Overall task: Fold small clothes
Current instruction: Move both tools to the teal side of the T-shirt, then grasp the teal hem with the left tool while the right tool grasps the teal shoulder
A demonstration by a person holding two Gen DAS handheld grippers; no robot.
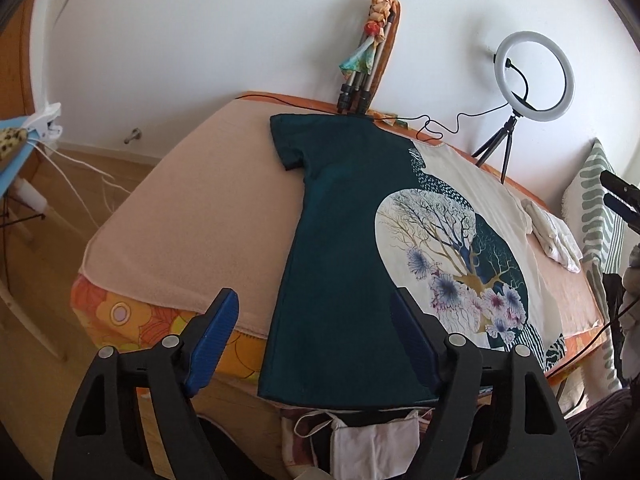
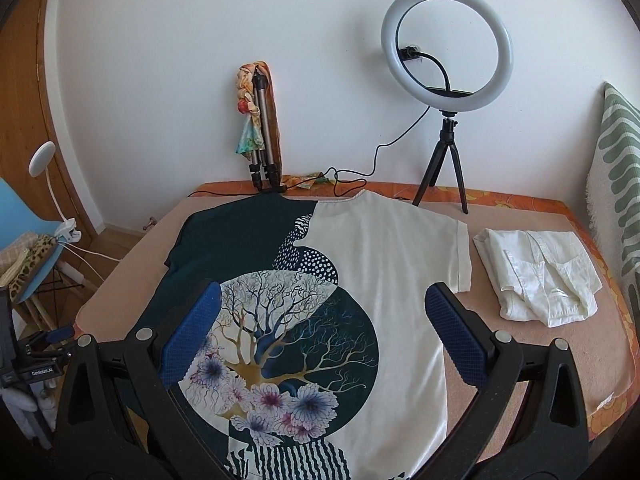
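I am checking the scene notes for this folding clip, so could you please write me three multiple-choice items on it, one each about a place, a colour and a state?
1. Where does the folded white garment lie?
A. On the bed beside the T-shirt's cream sleeve
B. On the floor
C. On top of the tree print

2. Which two main colours split the T-shirt?
A. Red and black
B. Dark teal and cream
C. Yellow and grey

3. How does the T-shirt lie now?
A. Rolled into a bundle
B. Folded in half
C. Spread flat, both sleeves out

Answers:
1 A, it rests on the bed next to the sleeve, apart from it.
2 B, one half is teal, the other cream.
3 C, no fold shows, and both sleeves stick out sideways.
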